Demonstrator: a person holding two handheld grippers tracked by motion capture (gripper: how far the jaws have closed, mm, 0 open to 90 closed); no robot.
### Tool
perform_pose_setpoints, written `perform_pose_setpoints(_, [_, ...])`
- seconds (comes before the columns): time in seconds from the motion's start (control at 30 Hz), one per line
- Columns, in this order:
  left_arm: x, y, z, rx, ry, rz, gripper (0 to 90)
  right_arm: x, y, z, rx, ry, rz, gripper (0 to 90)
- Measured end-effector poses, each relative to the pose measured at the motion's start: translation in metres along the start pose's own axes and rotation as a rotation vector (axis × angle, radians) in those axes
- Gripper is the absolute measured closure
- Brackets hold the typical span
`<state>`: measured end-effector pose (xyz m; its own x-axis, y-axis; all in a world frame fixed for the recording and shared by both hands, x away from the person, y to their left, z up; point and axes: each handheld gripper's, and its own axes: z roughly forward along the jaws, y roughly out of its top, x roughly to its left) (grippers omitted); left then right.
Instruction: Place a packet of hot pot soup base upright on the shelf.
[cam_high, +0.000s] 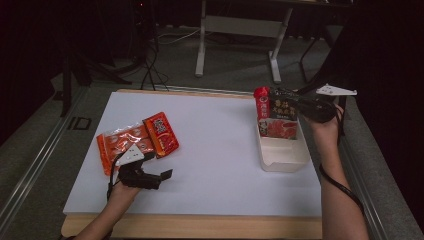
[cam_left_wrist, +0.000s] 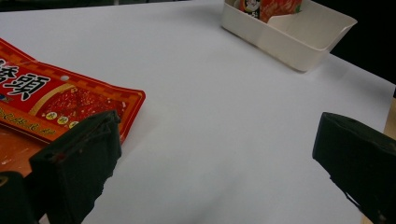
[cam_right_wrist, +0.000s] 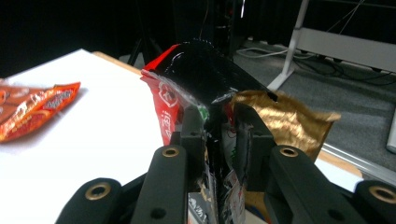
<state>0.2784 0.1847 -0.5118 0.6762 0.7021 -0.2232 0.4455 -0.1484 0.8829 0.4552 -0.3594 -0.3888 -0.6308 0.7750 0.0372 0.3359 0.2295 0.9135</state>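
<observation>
White bin (cam_high: 282, 159): holds the upright sauce packet (cam_high: 278, 120).
Your right gripper (cam_high: 285, 101): clamped on that packet's top.
Your left gripper (cam_high: 161, 176): jaws apart, well left of the bin.

The red packet (cam_left_wrist: 56, 100) lying on the table bears the large white characters ".膳頭"; its other print is illegible.

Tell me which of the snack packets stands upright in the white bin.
The red-and-black packet clamped by the right gripper; the two orange-red packets lie flat on the table.
</observation>
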Motion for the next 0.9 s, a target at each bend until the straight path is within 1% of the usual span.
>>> perform_pose_setpoints(0.03, [0.0,0.0,0.0,0.0,0.0,-0.001,1.4,0.0,-0.002,-0.001,-0.013,-0.002,0.014,74.8])
perform_pose_setpoints(0.07, [0.0,0.0,0.0,0.0,0.0,-0.001,1.5,0.0,-0.002,-0.001,-0.013,-0.002,0.014,74.8])
perform_pose_setpoints(0.1, [0.0,0.0,0.0,0.0,0.0,-0.001,1.4,-0.001,-0.004,-0.002,-0.024,-0.001,0.025,74.6])
perform_pose_setpoints(0.17, [0.0,-0.001,0.001,-0.001,0.001,0.001,1.4,-0.001,-0.005,-0.002,-0.027,-0.002,0.023,74.5])
perform_pose_setpoints(0.3, [0.001,-0.002,0.001,0.001,0.0,-0.004,1.5,0.0,-0.01,-0.004,-0.033,-0.005,0.038,73.7])
perform_pose_setpoints(0.33, [0.001,-0.002,0.001,0.001,-0.001,-0.006,1.5,-0.001,-0.015,-0.003,-0.008,-0.016,0.041,73.4])
perform_pose_setpoints(0.37, [0.001,-0.002,0.001,0.002,0.0,-0.004,1.5,-0.001,-0.019,-0.002,0.004,-0.018,0.042,73.4])
perform_pose_setpoints(0.4, [0.001,-0.002,0.001,0.002,0.0,-0.004,1.5,-0.001,-0.019,-0.002,0.004,-0.018,0.042,73.4])
perform_pose_setpoints(0.43, [0.001,-0.002,0.001,0.002,0.001,-0.004,1.4,-0.005,-0.027,-0.006,-0.026,-0.007,0.078,72.6])
perform_pose_setpoints(0.47, [0.001,-0.002,0.001,0.001,0.001,-0.004,1.4,-0.005,-0.027,-0.006,-0.026,-0.007,0.078,72.6])
perform_pose_setpoints(0.5, [0.001,-0.002,0.001,0.001,0.001,-0.004,1.4,-0.007,-0.034,-0.01,-0.037,-0.013,0.089,72.3])
perform_pose_setpoints(0.57, [0.001,-0.002,0.002,0.004,0.006,0.007,1.5,-0.007,-0.036,-0.012,-0.036,-0.015,0.093,71.4])
perform_pose_setpoints(0.6, [0.001,-0.002,0.003,0.008,0.01,0.015,1.5,-0.007,-0.037,-0.014,-0.031,-0.023,0.093,70.7])
perform_pose_setpoints(0.63, [0.0,-0.002,0.003,0.008,0.01,0.023,1.5,-0.007,-0.037,-0.016,-0.017,-0.032,0.086,67.5])
perform_pose_setpoints(0.67, [0.0,-0.002,0.003,0.008,0.012,0.029,1.5,-0.007,-0.037,-0.016,-0.017,-0.032,0.086,67.5])
perform_pose_setpoints(0.7, [0.0,-0.002,0.003,0.008,0.014,0.035,1.5,-0.007,-0.037,-0.018,-0.009,-0.033,0.088,65.5])
perform_pose_setpoints(0.73, [0.0,-0.002,0.003,0.004,0.016,0.043,1.5,-0.006,-0.037,-0.019,-0.002,-0.047,0.084,63.1])
perform_pose_setpoints(0.77, [0.0,-0.002,0.003,0.005,0.02,0.051,1.5,-0.005,-0.036,-0.021,-0.002,-0.058,0.086,56.2])
perform_pose_setpoints(0.8, [0.0,-0.002,0.003,0.005,0.021,0.057,1.5,-0.004,-0.035,-0.023,-0.01,-0.062,0.096,51.4])
perform_pose_setpoints(0.83, [0.0,-0.002,0.003,0.004,0.017,0.057,1.5,-0.002,-0.034,-0.026,-0.009,-0.074,0.104,49.2])
perform_pose_setpoints(0.87, [0.0,-0.002,0.003,0.008,0.015,0.055,1.5,0.0,-0.032,-0.029,-0.009,-0.089,0.101,46.4])
perform_pose_setpoints(0.9, [0.0,-0.002,0.003,0.009,0.009,0.051,1.5,0.004,-0.03,-0.035,-0.012,-0.096,0.108,42.1])
